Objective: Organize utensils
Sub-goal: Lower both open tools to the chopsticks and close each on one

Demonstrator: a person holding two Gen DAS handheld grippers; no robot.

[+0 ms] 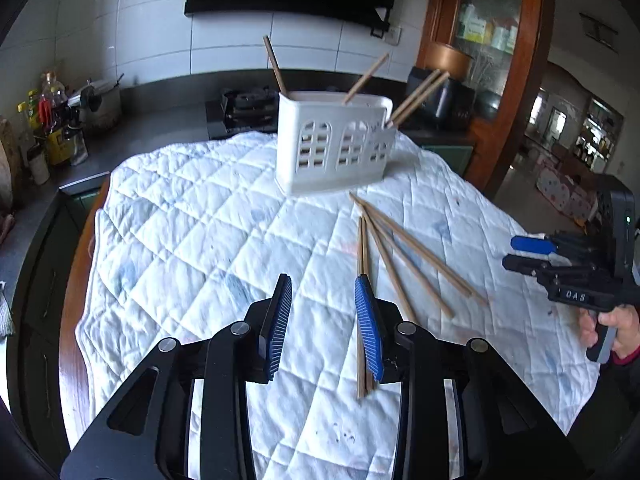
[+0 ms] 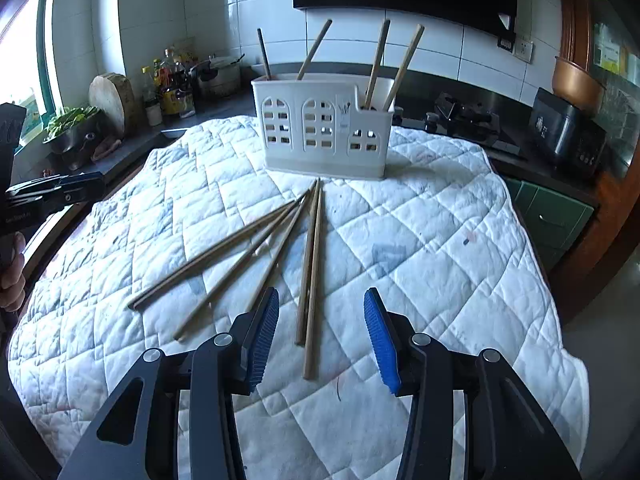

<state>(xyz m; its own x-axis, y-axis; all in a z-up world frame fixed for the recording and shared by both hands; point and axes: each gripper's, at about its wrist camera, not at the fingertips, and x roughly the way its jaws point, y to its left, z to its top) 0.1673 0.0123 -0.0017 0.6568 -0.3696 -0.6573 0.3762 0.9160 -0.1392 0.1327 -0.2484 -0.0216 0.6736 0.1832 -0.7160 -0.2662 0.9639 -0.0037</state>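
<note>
Left wrist view: the left gripper (image 1: 323, 292) hovers over the quilt (image 1: 192, 216) with its blue pads spread wide and nothing between them. The white holder (image 1: 334, 148) stands upright near the far edge of the quilt, with four chopsticks leaning out of it — one at its left end, one near the middle, two at its right end (image 1: 418, 98). In front of the holder, loose chopsticks (image 1: 404, 252) lie fanned on the quilt, their far tips bunched just short of the holder's base. One pair of them (image 1: 363, 248) runs straight toward the camera and passes under the right pad (image 1: 368, 332); whether it touches the pad cannot be told. At the right edge the right gripper (image 1: 528, 252) shows side-on, a hand (image 1: 608, 328) on its grip; its fingers look spread, one above the other.

Right wrist view: the right gripper (image 2: 322, 298) hangs above the near ends of the loose chopsticks (image 2: 260, 240), pads wide apart and holding nothing. The straight pair (image 2: 312, 264) lies on the quilt (image 2: 440, 240) between the two pads, below them. Three more sticks splay off to the left. The holder (image 2: 326, 132) stands beyond the fan — its low compartment on the right holds two sticks (image 2: 394, 64), the taller part the other two. The left gripper (image 2: 56, 192) shows at the left edge.
</note>
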